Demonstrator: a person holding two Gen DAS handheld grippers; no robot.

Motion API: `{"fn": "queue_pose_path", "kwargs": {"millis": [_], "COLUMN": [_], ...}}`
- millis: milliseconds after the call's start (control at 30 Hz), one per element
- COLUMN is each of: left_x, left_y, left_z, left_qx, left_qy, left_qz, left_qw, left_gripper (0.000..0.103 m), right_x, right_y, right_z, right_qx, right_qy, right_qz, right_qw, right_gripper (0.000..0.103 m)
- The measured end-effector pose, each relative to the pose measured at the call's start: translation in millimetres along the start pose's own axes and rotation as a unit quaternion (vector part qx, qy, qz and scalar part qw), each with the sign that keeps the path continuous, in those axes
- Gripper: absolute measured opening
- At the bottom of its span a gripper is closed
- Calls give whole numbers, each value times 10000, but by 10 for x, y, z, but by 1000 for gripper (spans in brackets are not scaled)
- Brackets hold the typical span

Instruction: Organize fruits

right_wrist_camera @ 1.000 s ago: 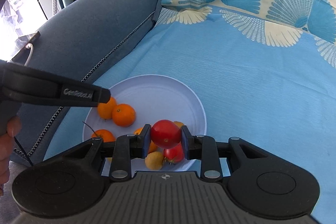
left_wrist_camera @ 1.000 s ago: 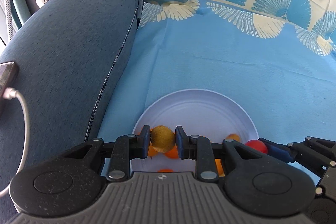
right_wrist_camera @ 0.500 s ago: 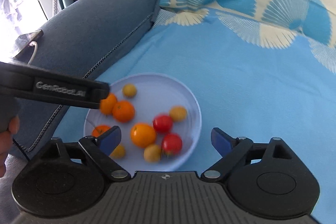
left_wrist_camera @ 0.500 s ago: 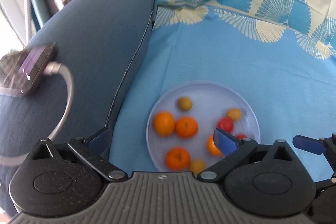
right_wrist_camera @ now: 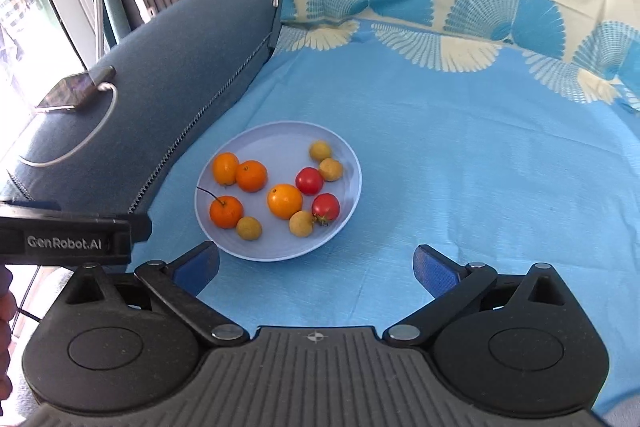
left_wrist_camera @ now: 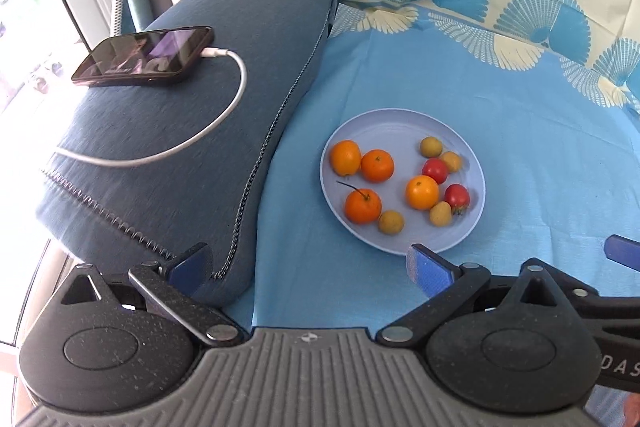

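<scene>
A pale blue plate [left_wrist_camera: 394,129] lies on the blue cloth, also seen in the right wrist view [right_wrist_camera: 280,135]. On it are several oranges [left_wrist_camera: 377,165], two red tomatoes [left_wrist_camera: 435,171] and several small yellow fruits [left_wrist_camera: 391,221]. My left gripper [left_wrist_camera: 308,263] hangs above and short of the plate, open and empty. My right gripper [right_wrist_camera: 316,263] is likewise held back from the plate; its jaws are opening wide with nothing between them. The left gripper's body [right_wrist_camera: 68,239] shows at the left edge of the right wrist view.
A dark blue sofa arm [left_wrist_camera: 192,131] rises left of the plate. A phone [left_wrist_camera: 144,55] with a white cable [left_wrist_camera: 224,107] lies on it. A patterned blue and cream cloth [right_wrist_camera: 440,7] covers the seat and backrest. A window and curtains are at far left.
Both grippers opened and let go of their fruit: the left a yellow-brown fruit, the right a red tomato. Both then drew back and up from the plate.
</scene>
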State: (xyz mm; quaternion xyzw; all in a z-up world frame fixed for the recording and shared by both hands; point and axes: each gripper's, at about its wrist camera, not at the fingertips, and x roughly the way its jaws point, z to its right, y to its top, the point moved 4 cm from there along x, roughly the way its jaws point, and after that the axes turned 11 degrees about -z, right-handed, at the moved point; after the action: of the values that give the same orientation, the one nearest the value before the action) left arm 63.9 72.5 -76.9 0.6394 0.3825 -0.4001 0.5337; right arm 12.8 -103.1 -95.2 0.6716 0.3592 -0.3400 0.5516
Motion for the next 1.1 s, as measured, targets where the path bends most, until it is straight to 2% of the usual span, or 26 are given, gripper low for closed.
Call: {"fn": "queue_pose_path", "kwargs": {"millis": [400,1100], "left_x": [-258,-444], "left_y": [-234,-372], "left_z": [132,177], "left_qx": [188,375], "left_qy": [40,182], "left_qz": [188,375], "left_qw": [9996,9984], "left_gripper": [103,103], "right_x": [-420,-677], "right_y": [-251,-357], "right_z": [30,-4], "right_qx": [37,-94], "right_qy": [-90,-154], "right_qz": [347,570], "right_qw": [9994,9982], "right_gripper": [102,102]}}
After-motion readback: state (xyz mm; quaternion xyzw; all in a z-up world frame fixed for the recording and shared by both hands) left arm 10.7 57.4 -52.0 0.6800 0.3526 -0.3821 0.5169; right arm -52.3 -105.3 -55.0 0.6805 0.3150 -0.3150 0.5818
